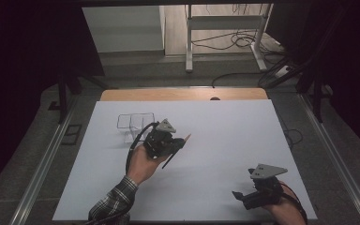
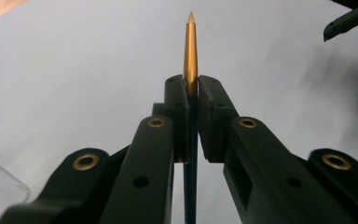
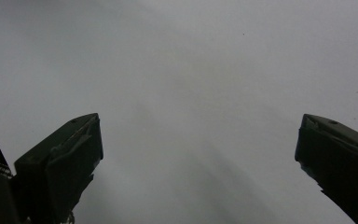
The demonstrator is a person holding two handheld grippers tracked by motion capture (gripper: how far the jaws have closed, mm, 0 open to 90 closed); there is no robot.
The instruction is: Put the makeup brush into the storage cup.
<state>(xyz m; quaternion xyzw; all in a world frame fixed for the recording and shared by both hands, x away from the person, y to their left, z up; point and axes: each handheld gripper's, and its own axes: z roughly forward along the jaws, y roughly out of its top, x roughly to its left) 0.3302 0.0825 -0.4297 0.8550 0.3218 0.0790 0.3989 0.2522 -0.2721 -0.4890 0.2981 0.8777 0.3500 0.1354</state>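
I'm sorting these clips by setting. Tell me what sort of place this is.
Probably a lab or workshop set up for recording. A white-covered table stands between metal floor rails, loose cables trail over the floor beyond, and a hand-held left gripper clamps a pencil over it.

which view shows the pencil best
The left gripper view: the pencil runs straight up the middle, its gold body and sharpened tip clear, clamped between the left hand-held gripper's jaws. The high view shows it small and dark, slanting out of that gripper above the white table. The right gripper view adds nothing on it.
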